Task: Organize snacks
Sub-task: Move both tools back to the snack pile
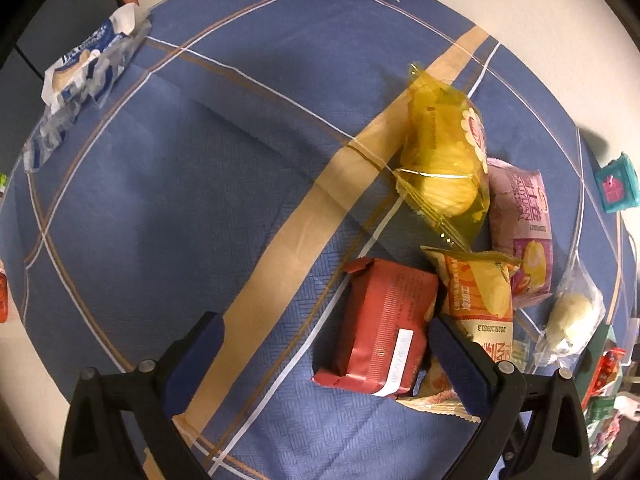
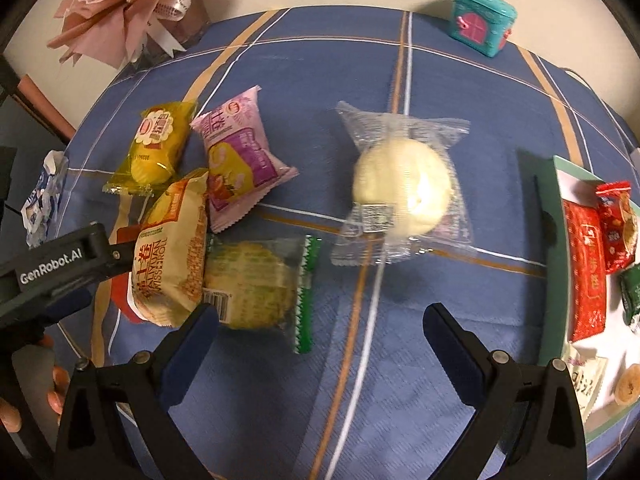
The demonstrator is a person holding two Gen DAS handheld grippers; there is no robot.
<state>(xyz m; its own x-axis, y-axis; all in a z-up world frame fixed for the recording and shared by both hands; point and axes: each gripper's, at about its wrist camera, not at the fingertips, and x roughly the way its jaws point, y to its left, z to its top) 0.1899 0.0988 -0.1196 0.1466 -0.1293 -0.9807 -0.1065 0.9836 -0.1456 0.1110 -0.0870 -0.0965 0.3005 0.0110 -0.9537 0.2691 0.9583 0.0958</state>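
Table under a blue plaid tablecloth (image 2: 280, 64); contents from left to right.

Far left edge: blue-and-white cracker packet (image 1: 84, 68), torn open, well apart from the rest. Behind it, a pink paper bouquet (image 2: 116, 4).

Left gripper (image 1: 326, 354): fingers spread wide, holding nothing. A red wrapped snack (image 1: 380, 328) lies flat between them, nearer the right finger (image 1: 460, 364); whether that finger touches it cannot be told.

Snack cluster, touching or overlapping: yellow transparent cake packet (image 2: 154, 144); pink Swiss-roll packet (image 2: 240, 160) just beside it; tan Swiss-roll packet (image 2: 172, 252) below both, partly over the red snack; green-edged pastry packet (image 2: 260, 288) touching the tan one.

Centre: clear bag with a pale round bun (image 2: 400, 188), blurred, apart from the cluster.

Right gripper (image 2: 320, 330): fingers wide open and empty, above bare cloth, left finger (image 2: 192, 344) near the green-edged packet.

Rear right: teal house-shaped box (image 2: 482, 20).

Far right: green-rimmed tray (image 2: 550, 264) holding red packets (image 2: 586, 276), a green packet and others partly cut off.
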